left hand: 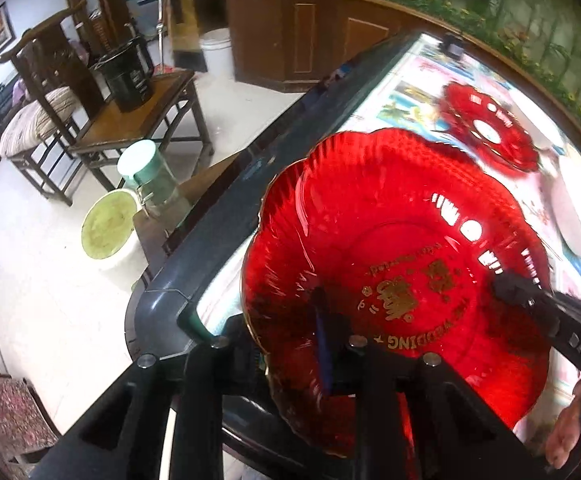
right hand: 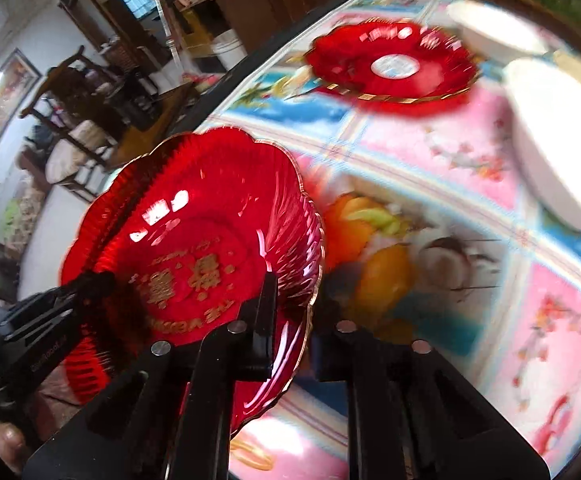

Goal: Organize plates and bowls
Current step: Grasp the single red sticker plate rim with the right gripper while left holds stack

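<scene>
both grippers clamp one red plate (left hand: pixel 390 272) by opposite rims: my left gripper (left hand: pixel 330 344) on its near-left edge, my right gripper (right hand: pixel 286 320) on the other. it hangs tilted over the surface's (right hand: pixel 430 152) near-left corner. a second red plate (right hand: pixel 390 64) lies ahead toward the far edge, beside white bowls (right hand: pixel 550 140). glossy, ribbed, scalloped, gilt-lettered plastic or glass.

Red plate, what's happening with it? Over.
Both tools clamped on near red plate, opposite rims. Plate tilted, over table edge. Second red plate and white dishes ahead.
</scene>
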Motion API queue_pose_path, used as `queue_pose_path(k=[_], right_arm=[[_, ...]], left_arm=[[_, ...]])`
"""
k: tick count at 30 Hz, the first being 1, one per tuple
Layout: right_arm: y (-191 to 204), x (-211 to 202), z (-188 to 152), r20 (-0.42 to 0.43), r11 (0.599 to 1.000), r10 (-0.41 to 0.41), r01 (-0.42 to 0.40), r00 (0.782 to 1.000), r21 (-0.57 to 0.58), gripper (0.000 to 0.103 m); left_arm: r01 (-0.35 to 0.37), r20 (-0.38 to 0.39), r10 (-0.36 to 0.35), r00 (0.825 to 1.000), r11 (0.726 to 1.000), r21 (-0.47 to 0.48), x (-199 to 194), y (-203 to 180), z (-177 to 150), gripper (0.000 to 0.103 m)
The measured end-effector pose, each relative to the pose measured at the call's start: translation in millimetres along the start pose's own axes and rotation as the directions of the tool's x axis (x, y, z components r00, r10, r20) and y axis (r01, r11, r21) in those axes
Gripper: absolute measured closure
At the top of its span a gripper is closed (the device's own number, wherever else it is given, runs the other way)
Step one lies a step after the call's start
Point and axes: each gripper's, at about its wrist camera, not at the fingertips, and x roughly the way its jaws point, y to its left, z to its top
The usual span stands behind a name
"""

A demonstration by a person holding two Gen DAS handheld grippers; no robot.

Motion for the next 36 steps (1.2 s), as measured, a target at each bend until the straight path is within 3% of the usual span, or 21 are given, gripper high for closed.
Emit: queue_pose_path(k=[3,7,10,14,18,20,23,28,36], right_arm=[[-1,-1,0,-0.001,1.000,-0.002,0.002,1.000,-0.009,0.087],[-15,-29,-2,0.070,0.999,0.048,-0.046,0.996,-0.019,0.085],[-34,-50,-3,0.118,0.995,0.100,-0.101,0.988,0.003,0.078],[-64,-75,2,0.192,0.990,0.098,-0.116,0.976,0.086,0.064],[-84,-80,22,0.213,0.977,0.069,-0.110,0.975,0.184,0.063],[-91,-70,37,0.196,0.963,0.054,-0.103,0.979,0.248,0.063],[-100,-50,55,0.163,0.940,0.066,-0.116,0.984,0.320,0.063],[-119,-22,77,0.151,0.886,0.036,-0.102,0.988,0.453,0.063],[-133,3,106,0.145,0.827,0.034,-0.109,0.989,0.551,0.063]], left_arm=[[0.016,-0.032,-0.017,0.999,0.999,-0.028,3,7,-2,0.072],[-0.042,0.000,0.042,0.999,0.999,-0.017,-7,13,-8,0.049],[-0.022,0.028,0.022,0.999,0.999,-0.029,-18,24,-16,0.045],[-0.051,0.091,0.054,0.994,0.998,-0.038,-37,35,-25,0.044],[-0.087,0.233,0.093,0.968,0.996,-0.035,-63,35,-26,0.042],[-0.089,0.276,0.091,0.957,0.996,-0.020,-70,31,-24,0.033],[-0.025,0.279,0.028,0.960,1.000,-0.016,-69,30,-20,0.032],[0.008,0.325,-0.002,0.946,1.000,-0.018,-74,34,-19,0.032],[0.078,0.358,-0.085,0.930,0.996,0.036,-80,23,-17,0.032]])
